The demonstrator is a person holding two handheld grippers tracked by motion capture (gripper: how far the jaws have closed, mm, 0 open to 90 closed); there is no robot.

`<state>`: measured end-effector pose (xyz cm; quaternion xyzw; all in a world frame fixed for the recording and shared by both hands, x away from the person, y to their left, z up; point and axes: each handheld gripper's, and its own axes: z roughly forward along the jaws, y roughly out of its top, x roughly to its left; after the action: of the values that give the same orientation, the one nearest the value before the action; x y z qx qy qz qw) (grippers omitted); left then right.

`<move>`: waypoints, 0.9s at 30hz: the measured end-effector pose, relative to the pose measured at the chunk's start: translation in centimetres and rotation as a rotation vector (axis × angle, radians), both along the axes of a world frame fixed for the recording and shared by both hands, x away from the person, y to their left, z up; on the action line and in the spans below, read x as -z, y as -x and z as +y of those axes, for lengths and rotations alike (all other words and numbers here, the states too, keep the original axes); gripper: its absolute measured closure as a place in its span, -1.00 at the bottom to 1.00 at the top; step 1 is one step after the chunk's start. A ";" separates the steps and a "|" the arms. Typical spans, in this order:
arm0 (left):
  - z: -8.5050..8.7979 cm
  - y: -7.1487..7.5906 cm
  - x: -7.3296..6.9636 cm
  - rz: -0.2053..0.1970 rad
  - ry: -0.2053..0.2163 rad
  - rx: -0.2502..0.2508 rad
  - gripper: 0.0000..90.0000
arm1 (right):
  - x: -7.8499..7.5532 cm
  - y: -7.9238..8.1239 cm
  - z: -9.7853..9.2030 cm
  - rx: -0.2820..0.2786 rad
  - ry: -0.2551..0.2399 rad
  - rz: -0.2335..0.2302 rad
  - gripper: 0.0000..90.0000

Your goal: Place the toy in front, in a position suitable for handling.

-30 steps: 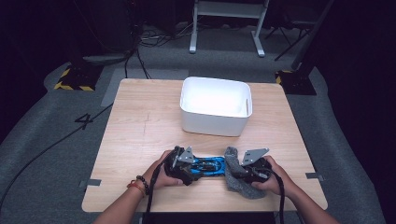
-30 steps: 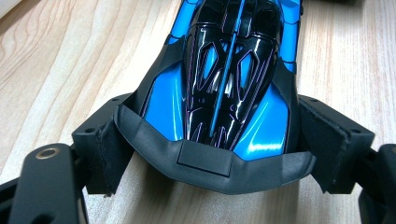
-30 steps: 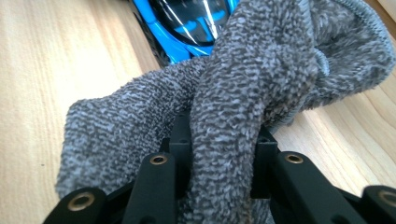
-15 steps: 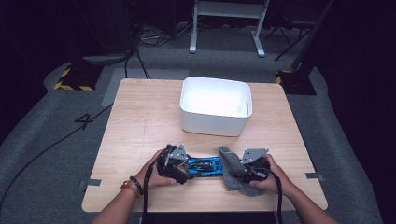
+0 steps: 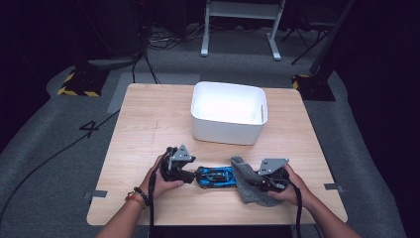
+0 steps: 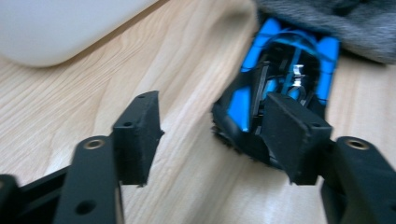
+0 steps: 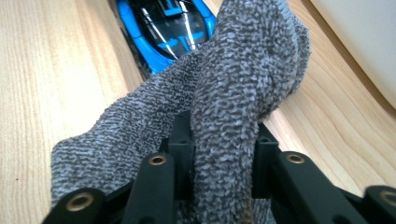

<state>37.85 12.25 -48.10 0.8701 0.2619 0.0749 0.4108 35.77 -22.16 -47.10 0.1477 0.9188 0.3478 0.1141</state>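
A blue and black toy car (image 5: 215, 177) lies on the wooden table (image 5: 148, 124) near its front edge. In the left gripper view the car (image 6: 285, 70) has its near end just by the right-hand jaw. My left gripper (image 5: 190, 174) is at the car's left end. Its jaws (image 6: 215, 121) have just been closing and stand apart, with the left pad clear of the car. A grey cloth (image 5: 247, 186) covers the car's right end. My right gripper (image 5: 253, 182) has just closed its jaws again and is shut on a fold of this cloth (image 7: 233, 79).
A white rectangular bin (image 5: 229, 111) stands behind the car at the table's middle. Bare wood lies to the left of it. Tape marks sit at the table's front corners, and cables and stands are on the dark floor beyond.
My left gripper has drawn back to the left, uncovering more of the car, and its jaws have narrowed. The cloth in the right gripper has shifted slightly toward the car.
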 end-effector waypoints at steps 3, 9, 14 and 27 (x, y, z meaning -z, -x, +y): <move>0.0 -0.2 0.2 0.025 0.017 0.013 0.14 | -0.5 0.5 0.2 -0.035 -0.037 0.005 0.65; -0.9 -0.2 0.4 0.031 0.017 0.029 0.37 | -1.1 1.7 1.6 -0.124 -0.110 -0.011 0.65; -1.1 -0.4 0.5 0.045 0.033 0.035 0.42 | -1.2 2.5 5.3 -0.136 -0.140 -0.068 -0.11; -1.5 -0.5 0.5 0.041 0.032 0.062 0.49 | 1.2 1.5 7.7 -0.034 -0.010 -0.178 -0.41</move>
<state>38.38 10.74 -48.63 0.8724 0.2446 0.0401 0.4213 34.23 -14.42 -48.27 0.1015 0.9056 0.3661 0.1885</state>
